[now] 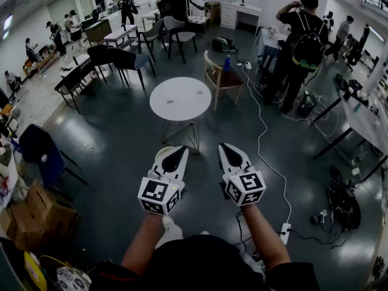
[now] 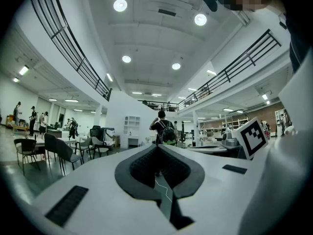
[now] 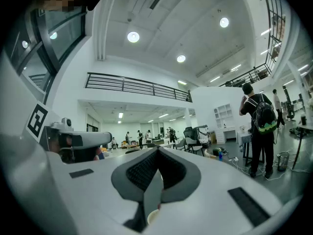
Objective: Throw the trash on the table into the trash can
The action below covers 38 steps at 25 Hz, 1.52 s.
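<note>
Table (image 1: 180, 99) lies ahead of both tools in the head view, well apart, more squarely before my left tool (image 1: 180, 150) than my right tool (image 1: 224, 147). Two specks (image 1: 195, 94) on it are too small to call trash.

Left gripper view: jaws clenched, empty.

Right gripper view: likewise clenched, empty.

No readable writing anywhere.

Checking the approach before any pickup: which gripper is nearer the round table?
Left, by a little. The left gripper lines up with the table, short of its near edge. The right gripper is level with the left one but off to the table's right.
</note>
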{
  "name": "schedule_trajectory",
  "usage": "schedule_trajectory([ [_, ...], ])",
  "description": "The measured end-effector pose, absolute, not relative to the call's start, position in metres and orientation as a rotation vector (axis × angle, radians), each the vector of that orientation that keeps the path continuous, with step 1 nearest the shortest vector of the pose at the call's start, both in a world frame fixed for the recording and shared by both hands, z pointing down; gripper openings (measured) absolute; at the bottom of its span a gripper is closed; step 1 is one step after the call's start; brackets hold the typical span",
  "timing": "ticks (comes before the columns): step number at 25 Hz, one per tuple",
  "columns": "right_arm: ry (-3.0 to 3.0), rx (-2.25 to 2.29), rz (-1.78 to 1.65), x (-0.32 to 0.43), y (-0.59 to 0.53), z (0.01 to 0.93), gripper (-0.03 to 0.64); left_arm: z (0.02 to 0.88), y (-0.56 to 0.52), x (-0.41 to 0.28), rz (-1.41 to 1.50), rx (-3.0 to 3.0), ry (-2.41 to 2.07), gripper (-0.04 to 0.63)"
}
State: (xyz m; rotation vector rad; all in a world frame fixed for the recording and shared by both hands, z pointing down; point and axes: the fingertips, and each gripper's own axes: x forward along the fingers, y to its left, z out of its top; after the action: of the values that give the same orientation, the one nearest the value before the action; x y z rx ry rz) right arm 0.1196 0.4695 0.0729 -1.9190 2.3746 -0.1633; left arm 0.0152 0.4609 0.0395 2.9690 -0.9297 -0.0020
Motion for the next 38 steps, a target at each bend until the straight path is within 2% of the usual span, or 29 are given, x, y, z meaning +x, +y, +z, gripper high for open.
schedule_trajectory([
  [21,2.379,-1.872,-0.179,0.149,0.44,0.081,0.018,0.057,0.441,0.037,0.065,2.959,-0.965,0.008],
  [38,2.39,-1.902,-0.215,0.16,0.326,0.098,0.018,0.08,0.321,0.053,0.077,2.927,-0.918,0.008],
])
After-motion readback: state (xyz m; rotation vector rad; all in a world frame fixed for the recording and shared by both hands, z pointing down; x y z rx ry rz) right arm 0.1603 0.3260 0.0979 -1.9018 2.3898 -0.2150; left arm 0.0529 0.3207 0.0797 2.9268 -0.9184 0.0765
